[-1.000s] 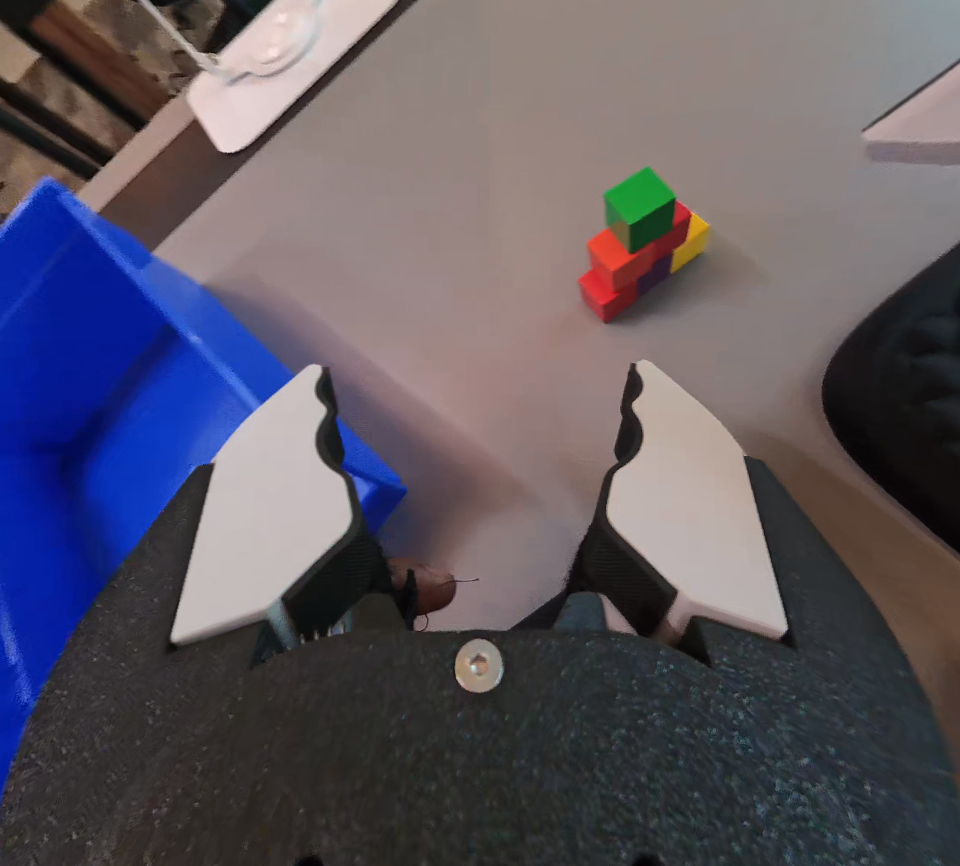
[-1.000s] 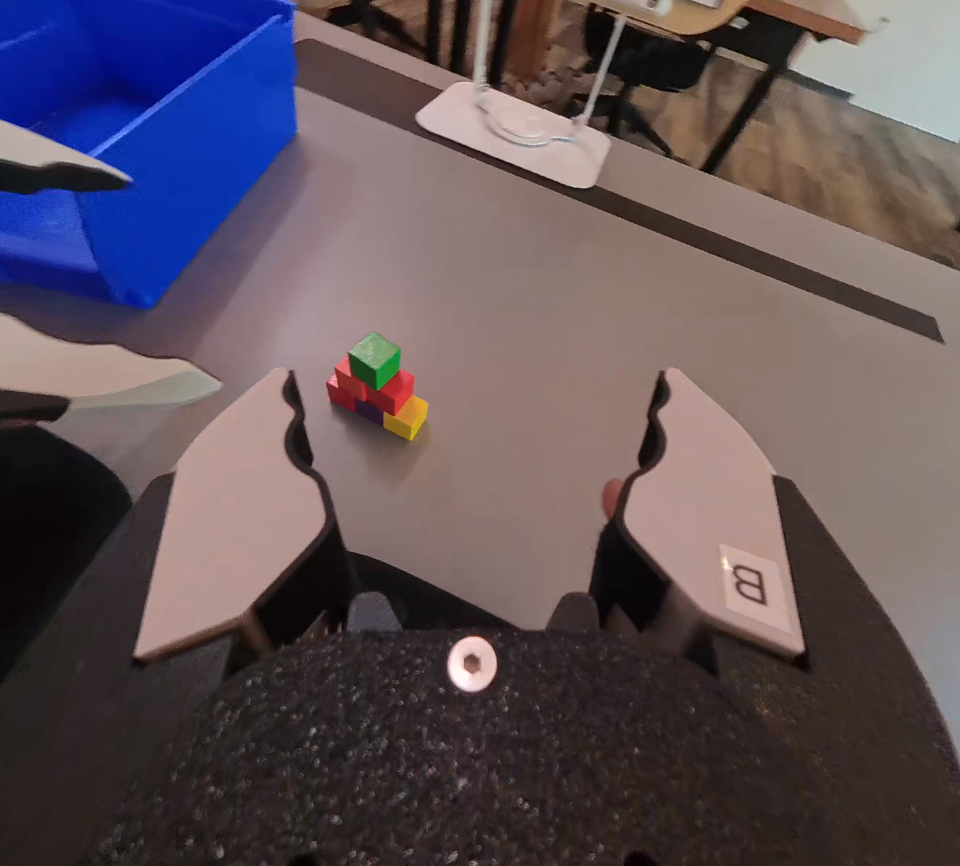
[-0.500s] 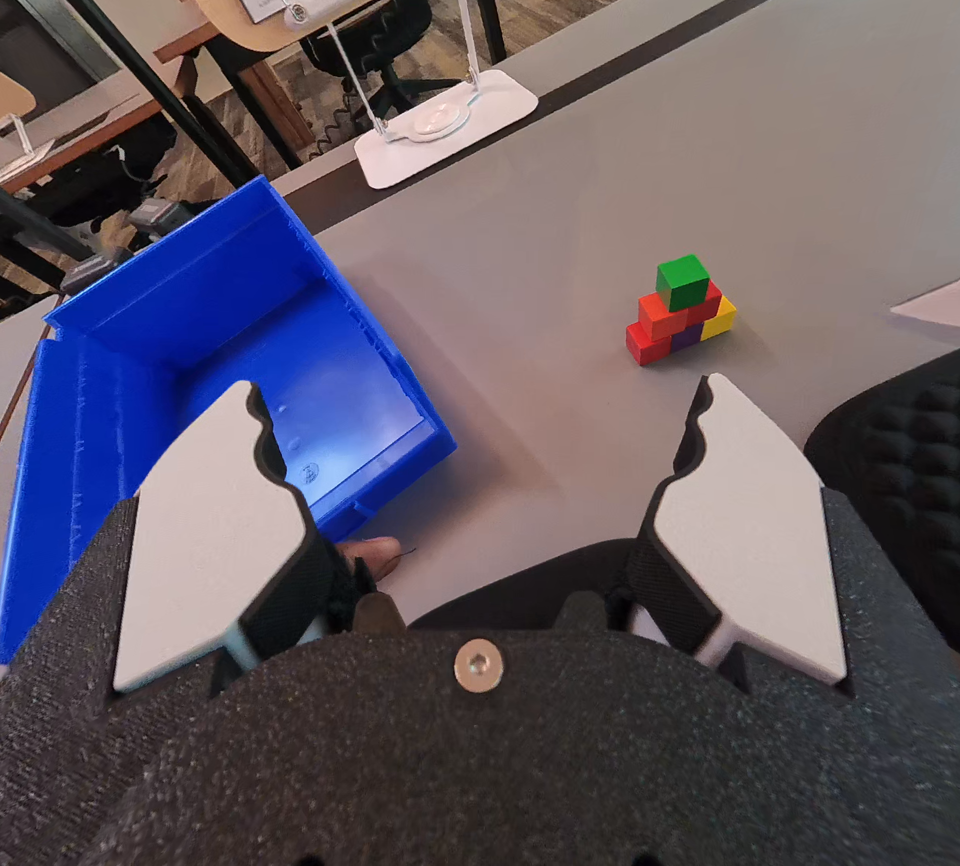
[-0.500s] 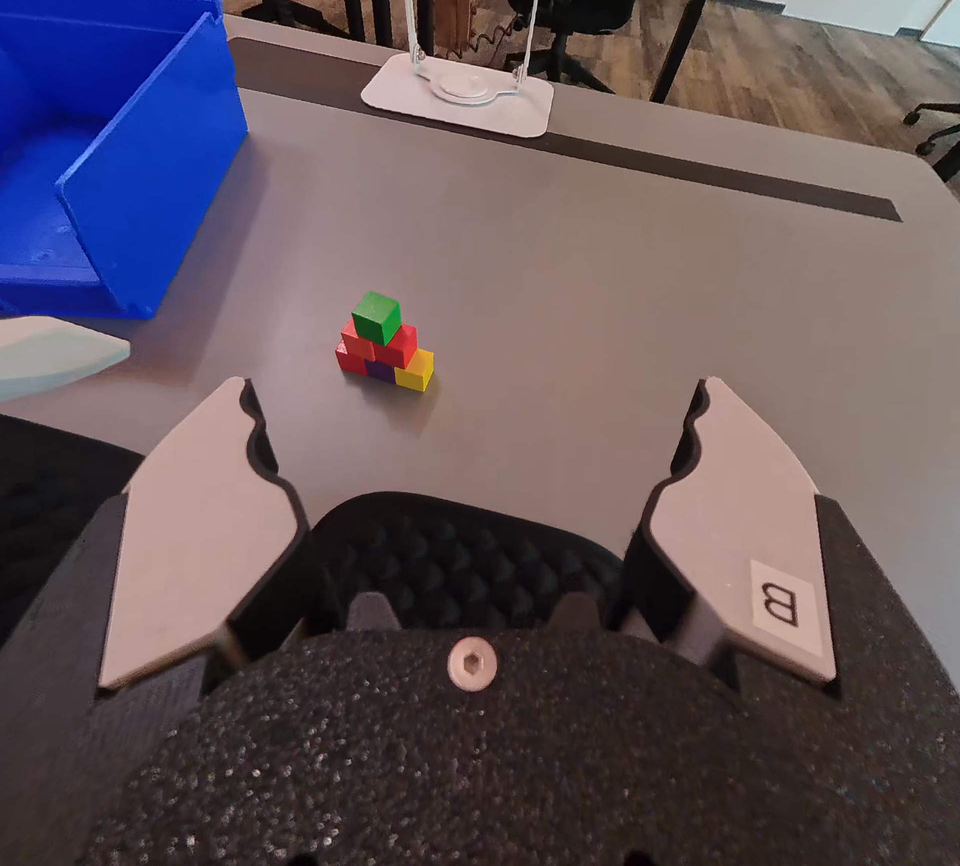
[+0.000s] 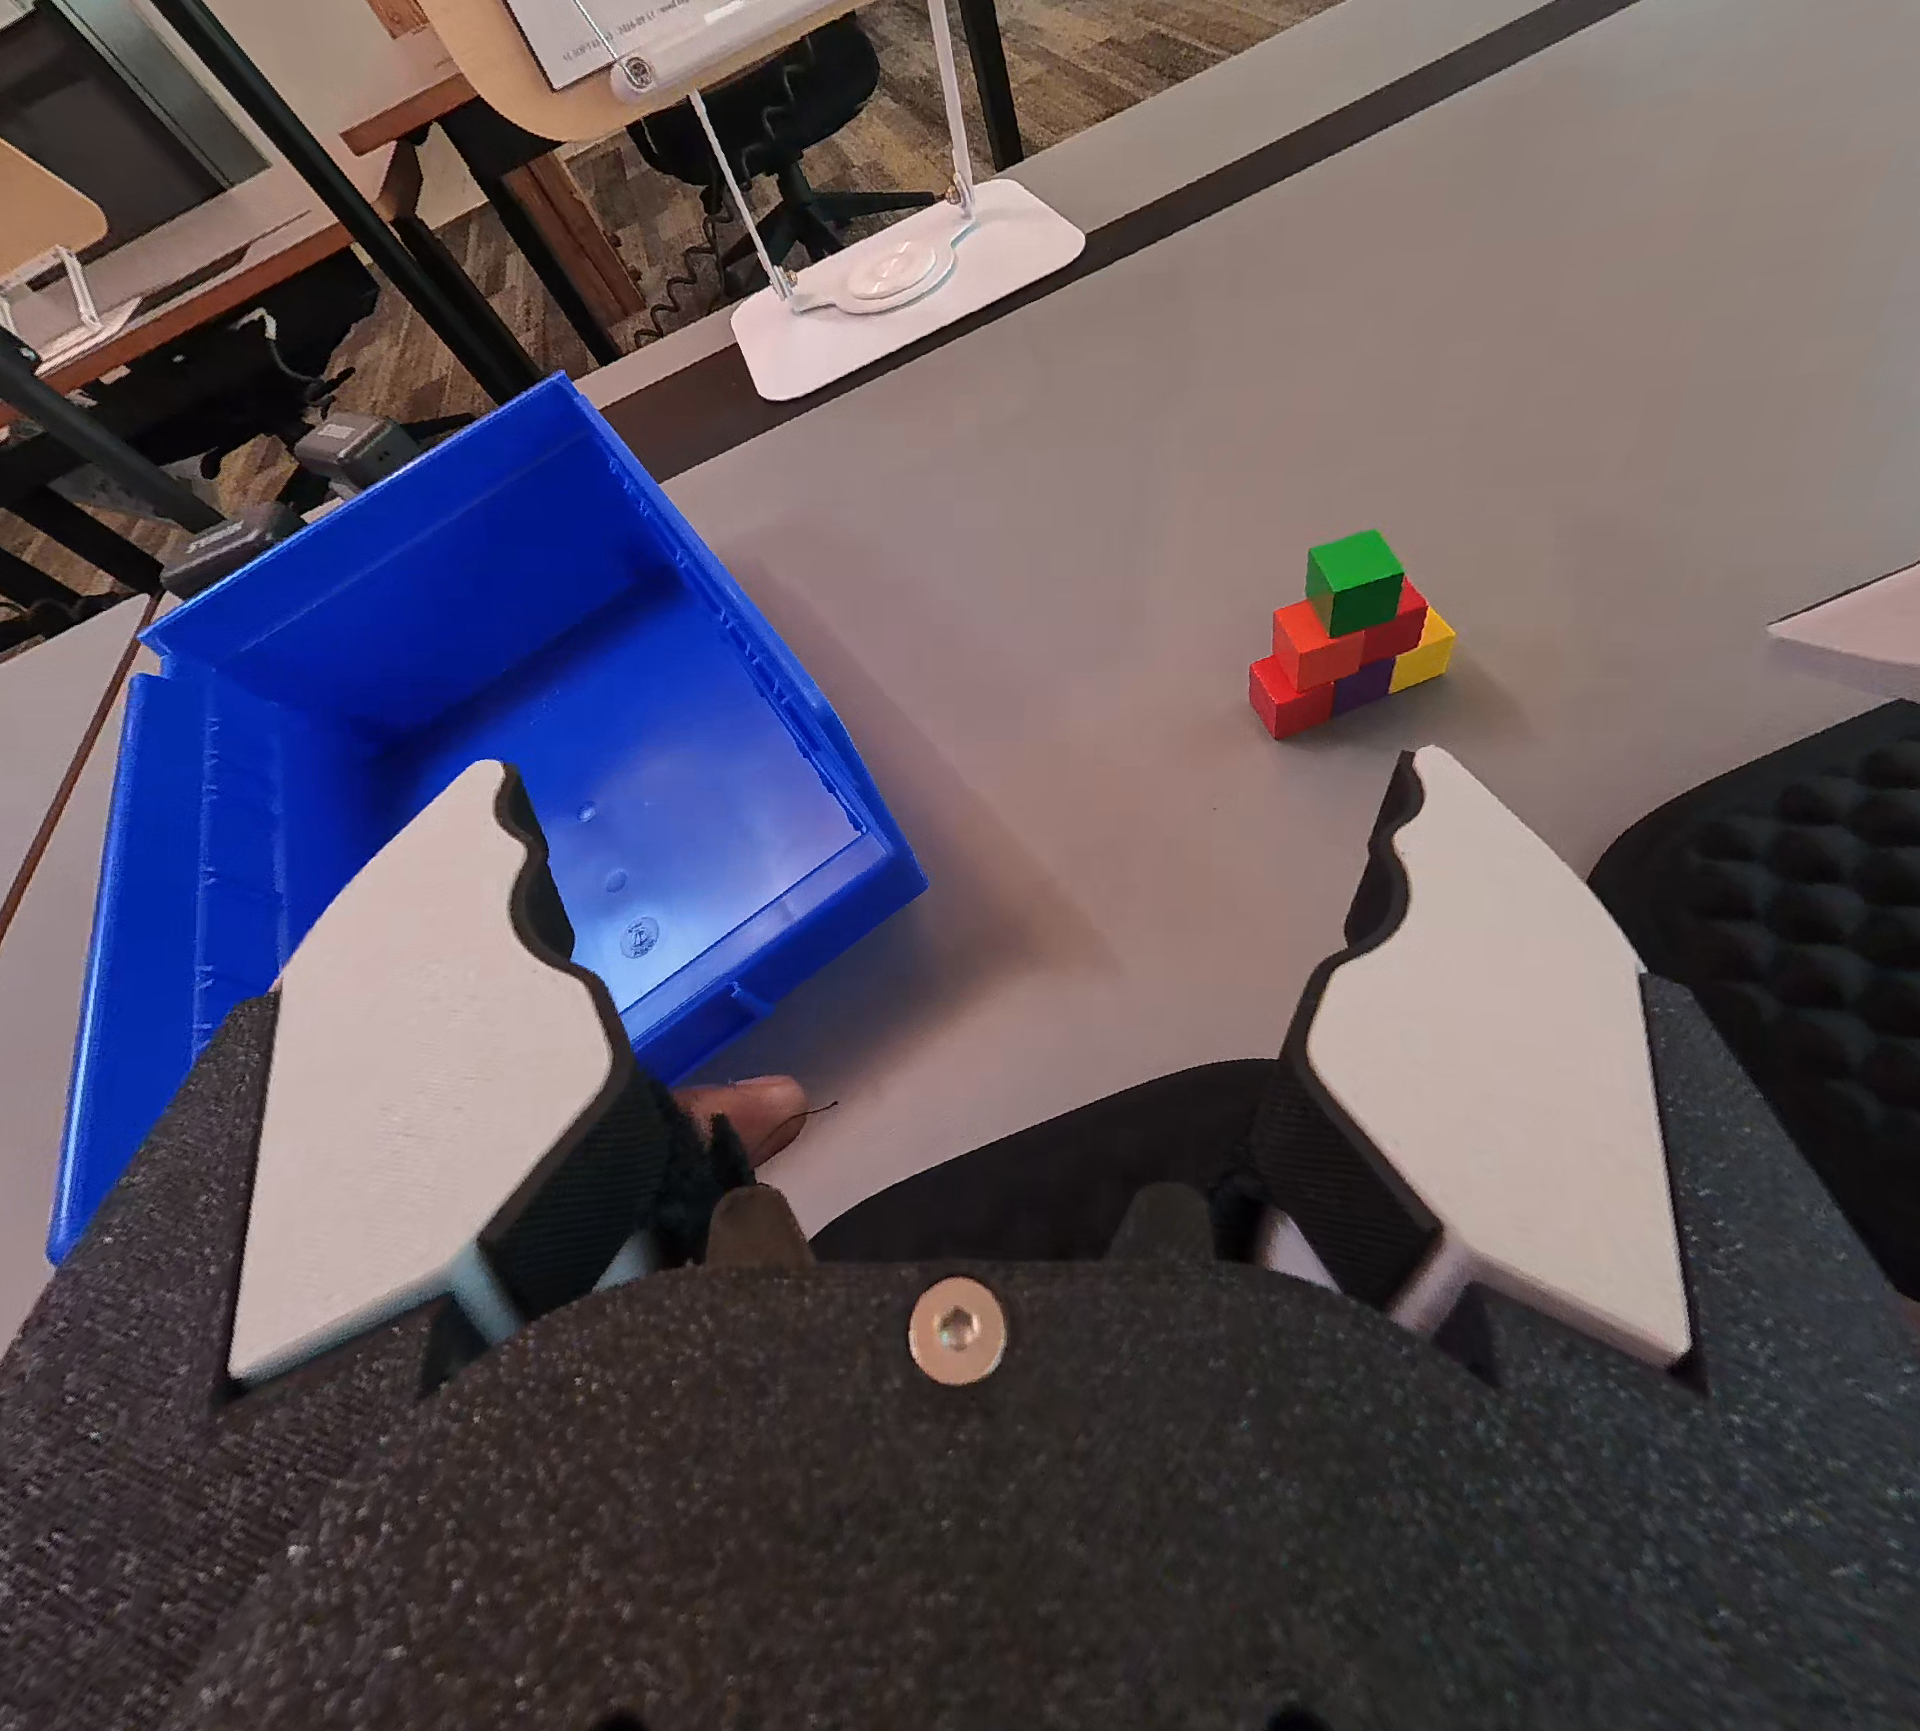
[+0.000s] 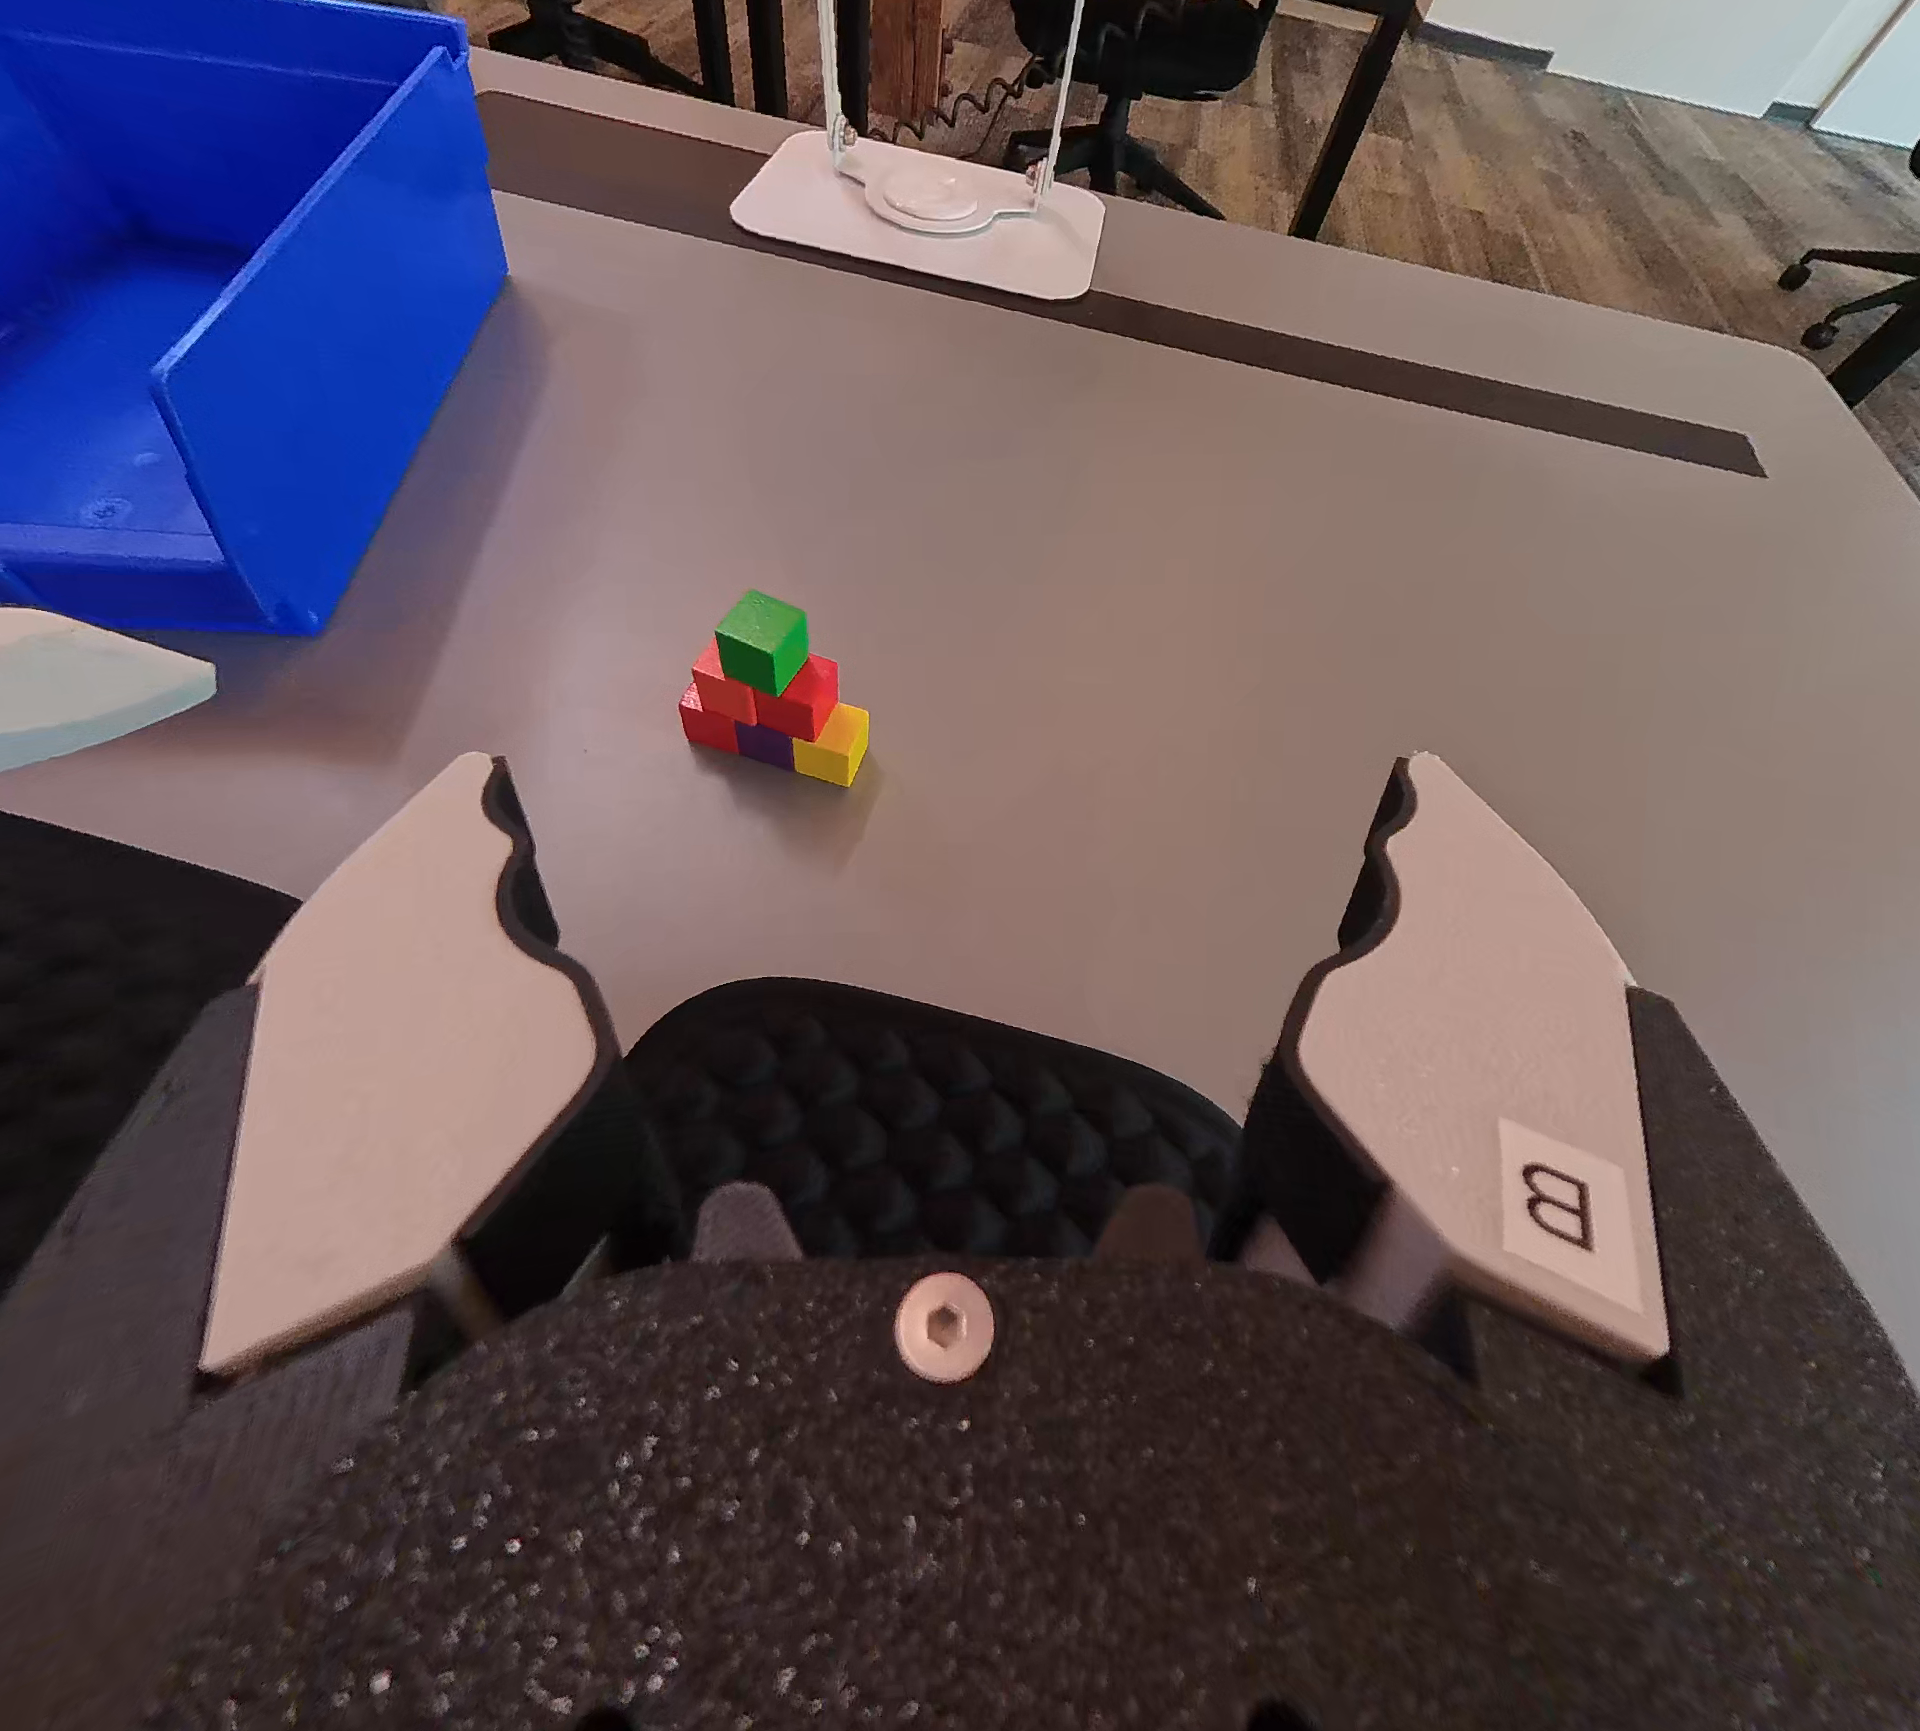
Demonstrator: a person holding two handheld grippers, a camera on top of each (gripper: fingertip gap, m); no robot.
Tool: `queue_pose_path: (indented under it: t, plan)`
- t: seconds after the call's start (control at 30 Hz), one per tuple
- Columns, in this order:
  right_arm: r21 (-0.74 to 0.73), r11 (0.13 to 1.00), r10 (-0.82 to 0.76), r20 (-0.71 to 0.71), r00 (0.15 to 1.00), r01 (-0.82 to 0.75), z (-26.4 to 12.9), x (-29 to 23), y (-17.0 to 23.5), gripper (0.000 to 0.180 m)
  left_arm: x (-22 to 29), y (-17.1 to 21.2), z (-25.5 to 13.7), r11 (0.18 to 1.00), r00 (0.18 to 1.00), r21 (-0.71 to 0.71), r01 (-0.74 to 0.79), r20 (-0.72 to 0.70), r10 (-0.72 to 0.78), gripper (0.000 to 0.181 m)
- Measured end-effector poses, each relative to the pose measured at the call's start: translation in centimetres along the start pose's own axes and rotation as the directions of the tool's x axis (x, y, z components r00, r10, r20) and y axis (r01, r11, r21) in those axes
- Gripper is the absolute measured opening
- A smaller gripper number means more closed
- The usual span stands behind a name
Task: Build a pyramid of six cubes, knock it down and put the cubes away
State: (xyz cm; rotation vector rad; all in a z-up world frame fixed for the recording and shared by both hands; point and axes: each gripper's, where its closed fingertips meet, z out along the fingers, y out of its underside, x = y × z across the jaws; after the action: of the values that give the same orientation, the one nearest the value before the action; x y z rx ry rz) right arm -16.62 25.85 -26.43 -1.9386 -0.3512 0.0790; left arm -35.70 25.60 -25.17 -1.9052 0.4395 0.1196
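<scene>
Pyramid [image 6: 774, 694] standing on tabletop [image 6: 1143, 601], right of empty blue bin [image 5: 312, 746]. Left tool [image 5: 956, 850] and right tool [image 6: 951, 840], its finger bearing a lettered label [image 6: 1558, 1203], both spread wide, holding nothing.

Bright, even light; soft shadows; sharp focus; wide-angle bending at edges.

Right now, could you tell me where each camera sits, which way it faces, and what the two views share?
Left wrist view: on the left gripper, facing forward and down over the blue bin; its open fingers and a fingertip show.
Right wrist view: on the right gripper, facing the cube pyramid; its open fingers show, plus one left-gripper finger at the left edge.
Shared: pyramid, bin, white stand, grey table.
</scene>
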Motion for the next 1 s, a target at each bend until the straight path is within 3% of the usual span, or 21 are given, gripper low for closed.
queue_pose_path:
  t: [0.27, 0.3, 0.37, 0.43, 0.53, 0.6, 0.7, 1.0]
  plan:
    - [-0.012, 1.0, -0.014, 0.008, 1.0, 0.015, 0.1, -0.1, 0.2, 0.142, 0.4, 0.6, 0.6, 1.0, 1.0, -0.019, -0.006, -0.02, 0.006, 0.142]
    - [-0.001, 1.0, -0.028, 0.041, 0.999, 0.028, -0.1, -0.6, 0.1, 0.12, 0.4, 0.6, 0.7, 1.0, 1.0, -0.021, -0.009, -0.021, 0.008, 0.141]
    - [0.094, 0.995, -0.062, 0.186, 0.981, 0.045, -1.3, -2.9, -1.2, 0.0, 0.5, 0.8, 0.8, 1.0, 1.0, -0.026, -0.011, -0.02, 0.011, 0.141]
    - [0.208, 0.978, -0.088, 0.371, 0.925, 0.009, -3.7, -6.3, -3.6, 0.0, 0.5, 1.0, 1.0, 0.999, 1.0, -0.033, -0.014, -0.018, 0.014, 0.141]
    - [0.448, 0.894, -0.296, 0.571, 0.766, 0.012, -9.8, -12.8, -7.1, 0.0, 0.6, 1.4, 1.4, 0.999, 1.0, -0.046, -0.022, -0.016, 0.021, 0.141]
    - [0.553, 0.83, -0.462, 0.607, 0.646, 0.074, -13.1, -17.2, -7.3, 0.0, 0.8, 1.7, 1.6, 0.998, 0.999, -0.058, -0.031, -0.014, 0.03, 0.14]
    - [0.585, 0.792, -0.575, 0.616, 0.538, 0.176, -14.7, -21.6, -6.1, 0.0, 1.2, 2.2, 2.0, 0.996, 0.999, -0.076, -0.054, -0.012, 0.053, 0.139]
    - [0.455, 0.852, -0.515, 0.638, 0.572, 0.259, -12.0, -22.6, -4.7, 0.0, 0.9, 3.3, 2.7, 0.986, 0.992, -0.117, -0.115, 0.035, 0.12, 0.14]
